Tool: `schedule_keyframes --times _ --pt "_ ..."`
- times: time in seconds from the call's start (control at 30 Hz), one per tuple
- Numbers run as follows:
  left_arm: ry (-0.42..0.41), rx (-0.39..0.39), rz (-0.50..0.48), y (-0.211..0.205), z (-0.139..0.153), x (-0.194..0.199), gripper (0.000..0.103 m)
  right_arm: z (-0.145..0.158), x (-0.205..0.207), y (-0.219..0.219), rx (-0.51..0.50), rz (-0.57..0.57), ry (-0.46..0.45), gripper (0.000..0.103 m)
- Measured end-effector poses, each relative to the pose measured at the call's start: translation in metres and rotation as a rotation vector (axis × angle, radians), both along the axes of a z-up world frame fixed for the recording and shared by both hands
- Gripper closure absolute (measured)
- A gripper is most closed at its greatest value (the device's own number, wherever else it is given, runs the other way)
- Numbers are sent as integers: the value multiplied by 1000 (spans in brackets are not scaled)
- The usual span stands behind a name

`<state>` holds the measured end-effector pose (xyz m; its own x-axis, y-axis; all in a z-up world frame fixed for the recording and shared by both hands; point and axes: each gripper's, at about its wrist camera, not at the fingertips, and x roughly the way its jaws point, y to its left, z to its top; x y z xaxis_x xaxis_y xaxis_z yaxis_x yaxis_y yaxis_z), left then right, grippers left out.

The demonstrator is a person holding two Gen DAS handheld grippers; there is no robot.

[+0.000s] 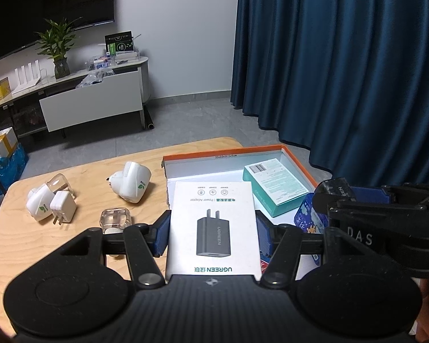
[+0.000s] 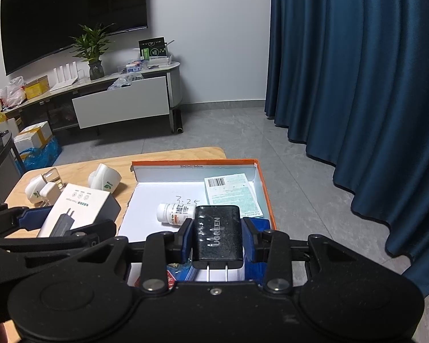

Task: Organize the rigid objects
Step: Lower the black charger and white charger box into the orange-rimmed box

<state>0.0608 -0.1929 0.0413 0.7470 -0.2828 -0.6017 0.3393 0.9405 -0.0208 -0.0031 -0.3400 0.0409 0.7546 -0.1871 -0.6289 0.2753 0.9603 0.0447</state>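
Note:
My left gripper (image 1: pixel 213 233) is shut on a white power adapter box (image 1: pixel 213 225) with a black charger printed on it, held above the wooden table's near side. That white box (image 2: pixel 77 208) also shows at the left of the right wrist view. My right gripper (image 2: pixel 217 240) is shut on a black charger (image 2: pixel 218 235) with its two prongs pointing back at the camera, held over the orange-rimmed open box (image 2: pixel 267 197). Inside the orange box (image 1: pixel 297 160) lie a teal carton (image 1: pixel 274 188), a white pill bottle (image 2: pixel 176 213) and a blue packet (image 1: pixel 309 217).
On the wooden table (image 1: pixel 80 237) left of the orange box sit white plug adapters (image 1: pixel 50 204), a larger white plug (image 1: pixel 133 183) and a clear plastic case (image 1: pixel 115 220). Beyond are grey floor, a TV cabinet (image 1: pixel 94 105) and a blue curtain (image 1: pixel 343 71).

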Motion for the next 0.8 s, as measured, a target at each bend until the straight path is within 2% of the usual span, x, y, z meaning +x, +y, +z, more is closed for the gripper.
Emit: schedule_keyframes --times 0.8 --pt "47 -20 -21 -11 -11 20 44 -3 35 -22 27 10 50 59"
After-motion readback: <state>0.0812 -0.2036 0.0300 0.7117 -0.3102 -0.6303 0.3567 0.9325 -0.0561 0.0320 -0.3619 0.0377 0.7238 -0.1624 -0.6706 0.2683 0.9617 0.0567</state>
